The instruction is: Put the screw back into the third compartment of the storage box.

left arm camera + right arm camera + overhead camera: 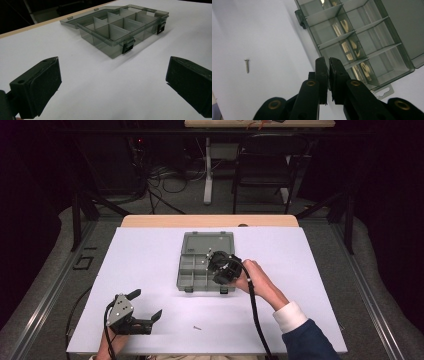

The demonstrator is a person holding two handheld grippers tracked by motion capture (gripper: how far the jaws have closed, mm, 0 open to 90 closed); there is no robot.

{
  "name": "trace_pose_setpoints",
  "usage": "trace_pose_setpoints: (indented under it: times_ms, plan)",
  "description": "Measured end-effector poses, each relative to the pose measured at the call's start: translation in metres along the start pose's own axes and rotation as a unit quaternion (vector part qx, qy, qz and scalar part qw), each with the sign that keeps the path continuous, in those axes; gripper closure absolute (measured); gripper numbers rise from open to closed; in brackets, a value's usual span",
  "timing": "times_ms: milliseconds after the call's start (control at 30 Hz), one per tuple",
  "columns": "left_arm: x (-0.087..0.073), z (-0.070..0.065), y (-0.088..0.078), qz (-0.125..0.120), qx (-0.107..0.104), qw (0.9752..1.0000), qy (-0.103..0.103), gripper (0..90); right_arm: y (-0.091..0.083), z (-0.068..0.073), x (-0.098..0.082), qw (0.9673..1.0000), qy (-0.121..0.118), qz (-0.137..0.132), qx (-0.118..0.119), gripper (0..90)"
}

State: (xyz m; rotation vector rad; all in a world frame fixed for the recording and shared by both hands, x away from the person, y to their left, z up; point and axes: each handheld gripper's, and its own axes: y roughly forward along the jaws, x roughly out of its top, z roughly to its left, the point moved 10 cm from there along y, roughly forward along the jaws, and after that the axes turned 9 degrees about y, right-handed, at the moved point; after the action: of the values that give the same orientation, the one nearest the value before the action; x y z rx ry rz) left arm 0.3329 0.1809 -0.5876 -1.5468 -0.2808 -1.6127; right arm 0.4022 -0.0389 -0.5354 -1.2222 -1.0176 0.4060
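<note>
Above the open compartment box point(200, 265) we see the right gripper point(328, 62) clenched (nothing visible between its jaws); left gripper point(146, 306) released, near a screw point(197, 327).

I see my left gripper point(112, 82) low over the white table point(100, 82), jaws wide apart, nothing between them. Ahead sits the box point(120, 27), smoky clear plastic, lid point(82, 18) flat open behind it, dividers upright, compartments look empty. Two dark latches point(128, 46) face me.
</note>
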Motion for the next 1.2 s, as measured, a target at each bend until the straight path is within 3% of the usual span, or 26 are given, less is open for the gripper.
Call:
trace_pose_setpoints:
  times_ms: [600, 1200]
  plan:
    - [0.000, 0.000, 0.000, -0.001, 0.000, 1.0000, -0.001, 0.0, -0.003, -0.017, 0.012, 0.9998, 0.010, -0.007, -0.019, 86.2]
    - [0.000, 0.000, 0.000, 0.000, 0.000, 1.0000, 0.001, 0.0, 0.009, -0.044, 0.024, 0.9988, 0.025, -0.002, -0.041, 86.2]
